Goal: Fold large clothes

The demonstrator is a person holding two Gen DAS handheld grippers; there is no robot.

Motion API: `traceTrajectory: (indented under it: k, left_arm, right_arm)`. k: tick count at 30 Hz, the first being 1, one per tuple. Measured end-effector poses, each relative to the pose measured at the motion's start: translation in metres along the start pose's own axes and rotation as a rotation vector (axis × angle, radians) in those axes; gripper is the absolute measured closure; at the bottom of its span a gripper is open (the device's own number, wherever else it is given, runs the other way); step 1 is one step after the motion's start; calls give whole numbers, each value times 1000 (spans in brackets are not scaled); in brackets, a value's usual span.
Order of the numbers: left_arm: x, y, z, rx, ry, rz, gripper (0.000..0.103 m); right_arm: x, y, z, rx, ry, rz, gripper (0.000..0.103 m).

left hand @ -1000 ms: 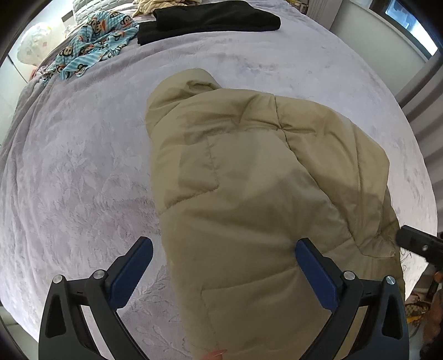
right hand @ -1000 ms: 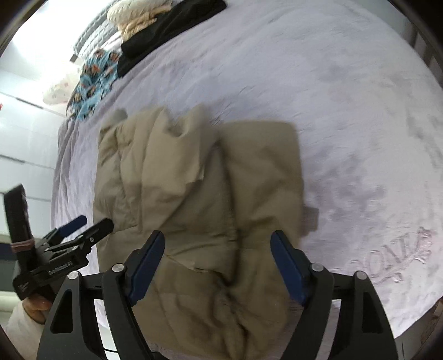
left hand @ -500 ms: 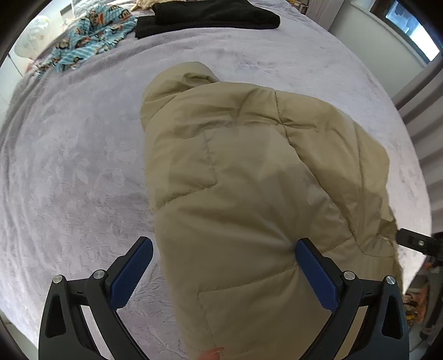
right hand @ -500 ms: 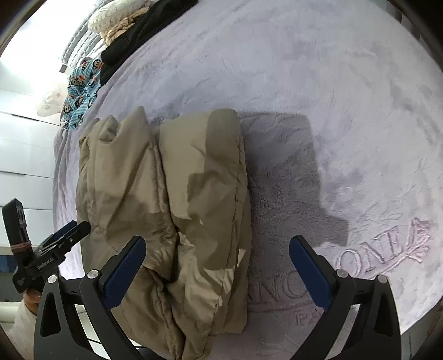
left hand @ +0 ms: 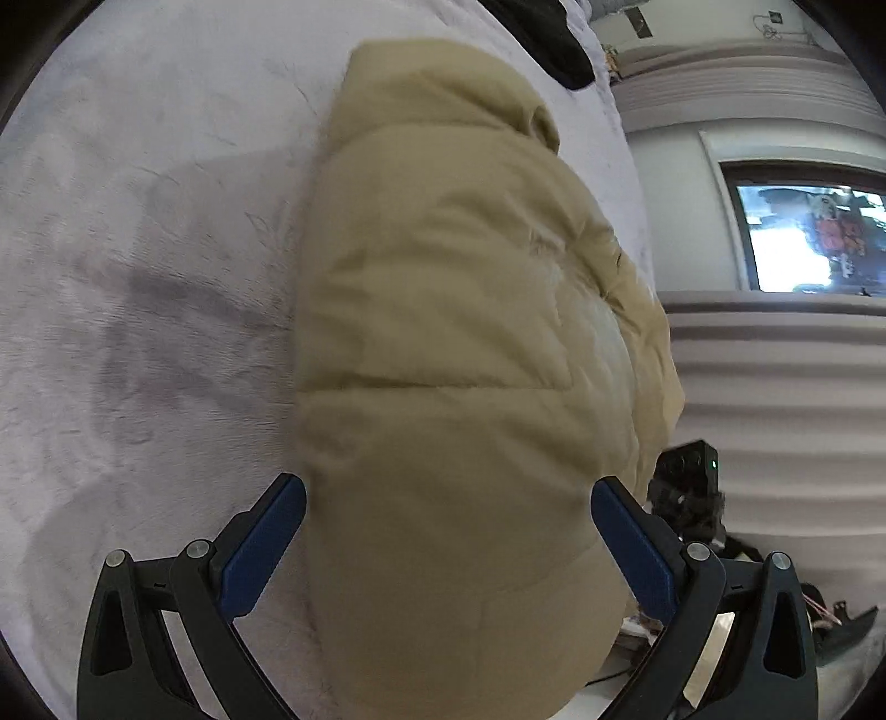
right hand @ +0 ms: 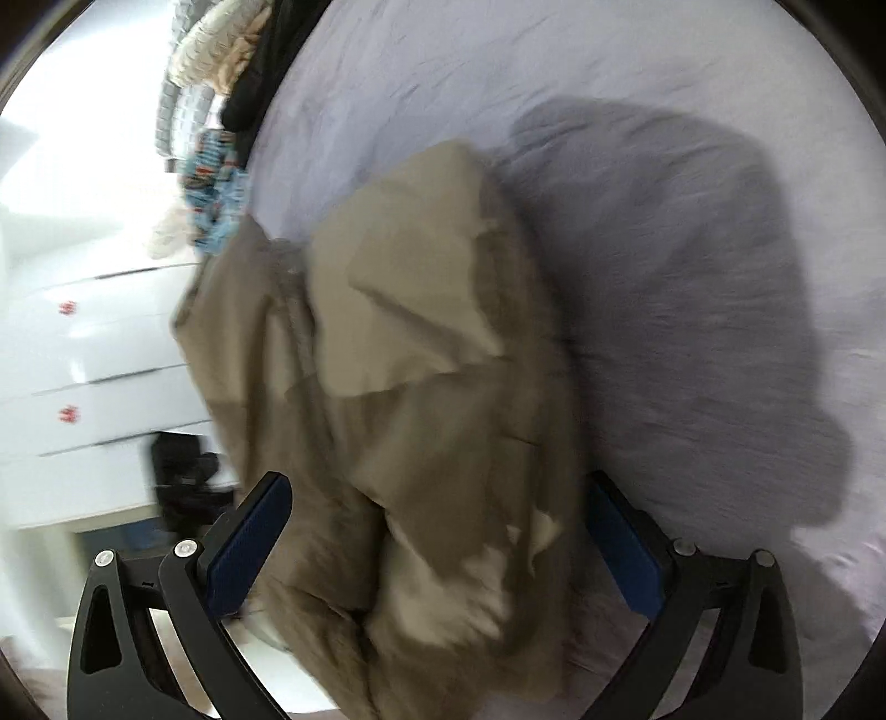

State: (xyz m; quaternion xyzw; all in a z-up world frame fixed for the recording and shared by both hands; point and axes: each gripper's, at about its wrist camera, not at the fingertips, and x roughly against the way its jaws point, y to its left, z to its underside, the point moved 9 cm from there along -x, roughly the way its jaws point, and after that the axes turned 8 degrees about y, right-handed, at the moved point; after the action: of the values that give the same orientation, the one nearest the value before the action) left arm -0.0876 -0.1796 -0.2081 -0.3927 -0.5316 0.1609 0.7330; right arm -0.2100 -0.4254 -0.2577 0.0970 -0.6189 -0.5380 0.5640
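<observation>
Though folded on the bed (left hand: 138,277), looked puffy, soft, springy: the jacket (left hand: 454,343). Best pinched at a quilted edge. Both grippers' fingers (left hand: 266,548) (right hand: 252,545) apart, empty.

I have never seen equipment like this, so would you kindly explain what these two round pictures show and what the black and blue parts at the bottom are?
There is no robot here: a person holds a pair of hand tongs in each hand, each with a wide-angle camera looking forward along its two fingers, hence the round pictures. One picture comes from the left tongs, the other from the right tongs. The black arms with blue pads are the fingers. Both pairs stand wide open, with a bulky tan padded jacket between them; neither visibly clamps it. The jacket lies folded on a pale lilac bed cover. Further back lie a black garment and a blue patterned one.
</observation>
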Motion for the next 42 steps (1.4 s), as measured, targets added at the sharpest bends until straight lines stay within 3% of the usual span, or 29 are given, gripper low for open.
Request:
traceTrajectory:
  k: [3, 7, 10, 16, 19, 21, 22, 24, 27, 36, 42]
  left_arm:
    - [-13, -4, -3, -32, 11, -10, 0]
    - [-30, -1, -6, -67, 27, -68, 0]
    - [-41, 4, -6, -62, 44, -68, 0]
    - [-54, -3, -5, -30, 22, -107, 0]
    - [-51, -15, -1, -62, -22, -159, 6]
    - [-46, -24, -1, -85, -42, -187, 12]
    - [-42, -27, -1, -95, -52, -197, 16]
    - [-35, -34, 2, -117, -75, -214, 20]
    - [-23, -42, 4, -150, -100, -230, 27]
    - [48, -59, 4, -265, -166, -216, 29]
    - [130, -32, -8, -278, -226, -256, 29]
  right_arm:
    - [-8, 23, -6, 54, 13, -104, 0]
    - [-27, 30, -14, 127, 67, 17, 0]
    - [-44, 19, -20, 138, 107, 99, 0]
    - [-51, 10, -23, 79, 106, 84, 0]
    - [-52, 14, -19, 53, 111, 68, 2]
    - [-49, 18, -20, 32, 118, 33, 16]
    - [-48, 19, -20, 25, 114, 21, 20]
    - [-43, 24, -17, 22, 85, 6, 39]
    - [-36, 38, -11, 51, 29, 28, 54]
    - [-35, 96, 19, 105, -82, 5, 58]
    - [-81, 160, 33, 144, -100, -39, 58]
